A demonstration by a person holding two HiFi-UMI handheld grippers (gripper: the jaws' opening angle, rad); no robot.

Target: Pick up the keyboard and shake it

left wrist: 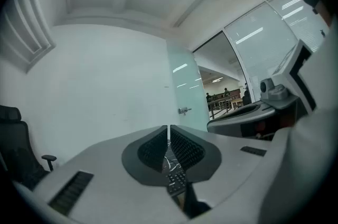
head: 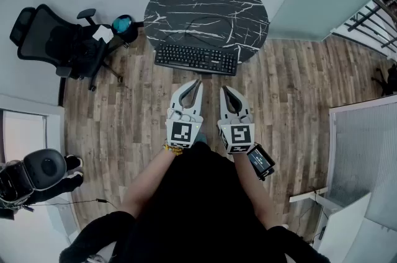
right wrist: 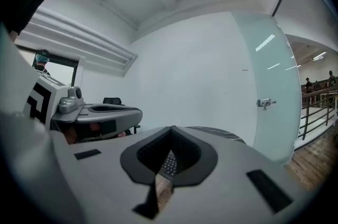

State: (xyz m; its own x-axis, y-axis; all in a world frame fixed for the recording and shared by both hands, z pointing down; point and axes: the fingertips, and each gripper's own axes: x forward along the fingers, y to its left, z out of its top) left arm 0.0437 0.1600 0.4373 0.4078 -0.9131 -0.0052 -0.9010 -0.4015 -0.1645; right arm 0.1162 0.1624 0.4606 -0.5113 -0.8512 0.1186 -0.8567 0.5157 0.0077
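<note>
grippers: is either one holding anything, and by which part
Nothing is held: left gripper and right gripper are shut, empty, short of the keyboard.

You wear a black top (head: 192, 206) and a yellow band (head: 172, 148) at your left wrist. Your left tongs (head: 197, 83) and right tongs (head: 224, 89) are pale grey, each bearing a black-and-white marker cube.

The round black worktop (head: 208, 4) looks like glossy white-veined marble, the flat black keyboard (head: 195, 59) matt plastic, the brown floor (head: 291, 88) grained wood plank, and the left gripper (head: 197, 82) and right gripper (head: 224, 89) smooth pale-grey plastic with ribbed matt dark pads (left wrist: 152, 150).
</note>
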